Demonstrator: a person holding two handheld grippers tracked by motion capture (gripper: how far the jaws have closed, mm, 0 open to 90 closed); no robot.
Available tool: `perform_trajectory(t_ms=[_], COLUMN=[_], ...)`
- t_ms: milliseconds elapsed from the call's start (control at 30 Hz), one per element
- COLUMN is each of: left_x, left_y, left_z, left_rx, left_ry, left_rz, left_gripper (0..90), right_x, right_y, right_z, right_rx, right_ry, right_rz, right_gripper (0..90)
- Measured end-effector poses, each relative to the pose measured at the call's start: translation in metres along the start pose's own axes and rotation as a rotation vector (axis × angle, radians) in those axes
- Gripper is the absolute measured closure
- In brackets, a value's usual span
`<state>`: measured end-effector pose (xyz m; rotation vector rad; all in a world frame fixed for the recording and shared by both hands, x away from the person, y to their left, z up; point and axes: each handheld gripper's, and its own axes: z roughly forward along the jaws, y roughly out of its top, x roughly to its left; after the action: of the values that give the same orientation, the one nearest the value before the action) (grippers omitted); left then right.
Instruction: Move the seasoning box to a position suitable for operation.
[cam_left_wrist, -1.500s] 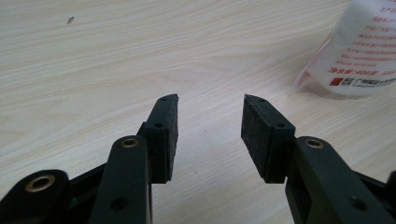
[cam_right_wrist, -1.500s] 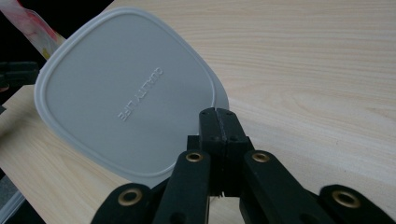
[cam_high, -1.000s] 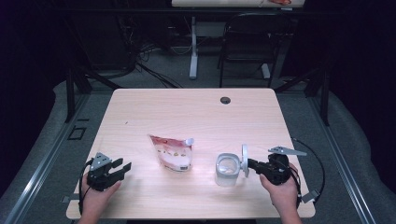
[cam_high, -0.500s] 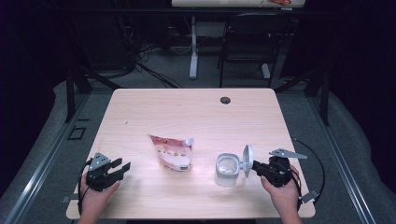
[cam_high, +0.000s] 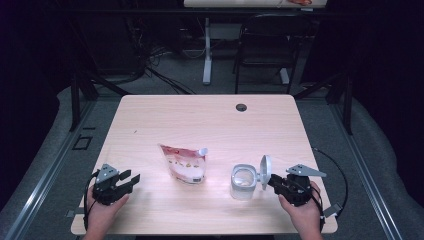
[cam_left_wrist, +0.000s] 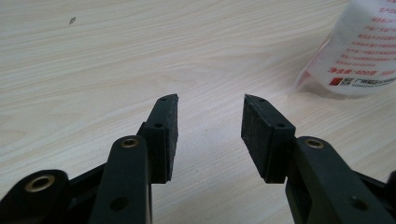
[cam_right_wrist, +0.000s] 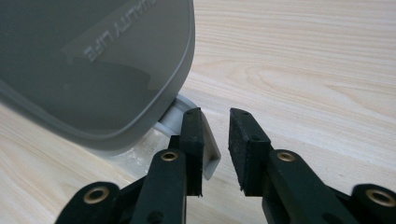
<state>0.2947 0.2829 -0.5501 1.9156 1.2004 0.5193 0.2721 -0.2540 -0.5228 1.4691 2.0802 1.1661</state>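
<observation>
A clear square container stands at the front right of the table, its grey lid flipped up on edge. My right gripper sits just right of the lid. Its jaws have just been opening. In the right gripper view the lid looms at upper left, and its small tab lies against the left jaw of my right gripper with no pad pressing on it. A red and white spouted pouch lies flat mid-table. My left gripper rests open at the front left, empty, with the pouch off to its right.
The wooden table has a round cable hole near its far edge. A cable trails from the right gripper over the table's right edge. Chairs and table legs stand on the floor beyond.
The right gripper's jaws have come apart at the lid's tab, and the hand has shifted slightly. The lid stays raised. The left gripper and the pouch have not moved.
</observation>
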Motion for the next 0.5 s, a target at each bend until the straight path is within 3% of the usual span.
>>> perform_trajectory(t_ms=[233,500], left_x=[0.000,-0.002], left_y=[0.001,0.003], left_z=[0.002,0.004], left_rx=[0.000,0.004], left_ry=[-0.007,-0.013], left_rz=[0.005,0.011], left_gripper=[56.3,56.3], right_x=[0.003,0.008], right_y=[-0.009,-0.015], right_z=[-0.002,-0.008], right_rx=[-0.001,0.022], right_ry=[-0.041,-0.016], right_rz=[-0.045,-0.061], right_gripper=[67.9,72.2])
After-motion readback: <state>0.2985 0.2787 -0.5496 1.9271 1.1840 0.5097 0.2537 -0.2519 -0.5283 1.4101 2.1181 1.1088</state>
